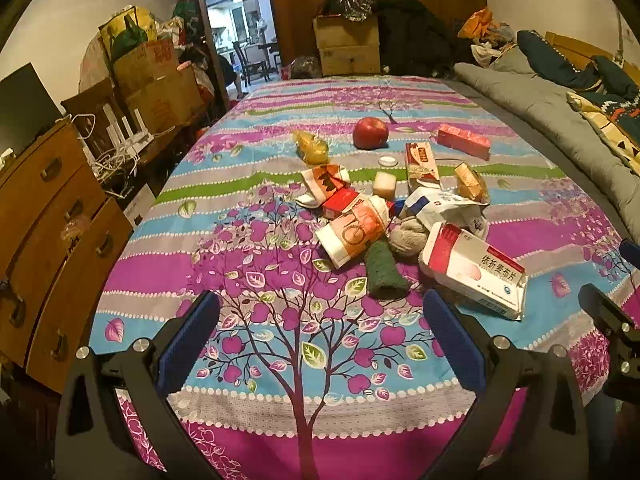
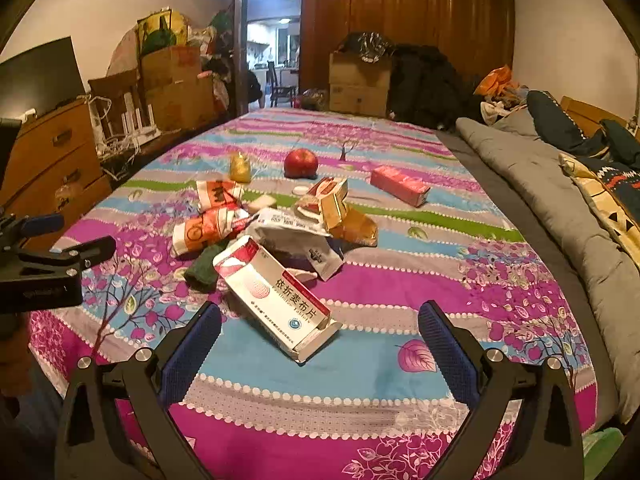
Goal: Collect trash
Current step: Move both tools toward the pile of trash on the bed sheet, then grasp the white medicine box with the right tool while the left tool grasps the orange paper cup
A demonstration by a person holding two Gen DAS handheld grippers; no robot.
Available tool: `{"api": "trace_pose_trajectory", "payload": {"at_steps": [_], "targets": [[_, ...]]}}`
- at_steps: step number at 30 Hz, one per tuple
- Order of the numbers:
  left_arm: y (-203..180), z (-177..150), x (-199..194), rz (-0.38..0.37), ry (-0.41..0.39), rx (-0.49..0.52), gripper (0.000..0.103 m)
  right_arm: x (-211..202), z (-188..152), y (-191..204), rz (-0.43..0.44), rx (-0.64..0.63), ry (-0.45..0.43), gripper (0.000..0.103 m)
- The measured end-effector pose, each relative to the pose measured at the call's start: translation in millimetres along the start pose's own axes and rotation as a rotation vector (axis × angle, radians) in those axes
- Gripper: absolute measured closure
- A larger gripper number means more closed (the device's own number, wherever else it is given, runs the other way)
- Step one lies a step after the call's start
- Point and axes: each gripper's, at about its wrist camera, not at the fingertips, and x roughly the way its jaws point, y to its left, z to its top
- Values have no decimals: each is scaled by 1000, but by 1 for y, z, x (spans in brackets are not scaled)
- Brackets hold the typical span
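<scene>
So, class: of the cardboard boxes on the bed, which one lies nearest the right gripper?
The white-and-red medicine box with its end flap open, just ahead of the right gripper. The pink box lies much farther back.

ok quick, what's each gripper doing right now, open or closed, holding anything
Left gripper: open, holding nothing, above the bedsheet.
Right gripper: open, holding nothing, just short of the white medicine box.

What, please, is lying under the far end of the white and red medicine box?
The medicine box leans on a green cloth and a white foil pouch. Whatever lies beneath its middle is covered.
</scene>
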Motion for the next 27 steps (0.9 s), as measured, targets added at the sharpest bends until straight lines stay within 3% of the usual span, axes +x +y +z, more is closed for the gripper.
{"api": "trace_pose_trajectory", "payload": {"at_steps": [15,27], "targets": [[5,-4,12,-5,34,-7,5,15,-2,5,7,-14,31,5],[17,-13,18,-4,71,-36,5,41,6,19,61,-152,52,5]]}}
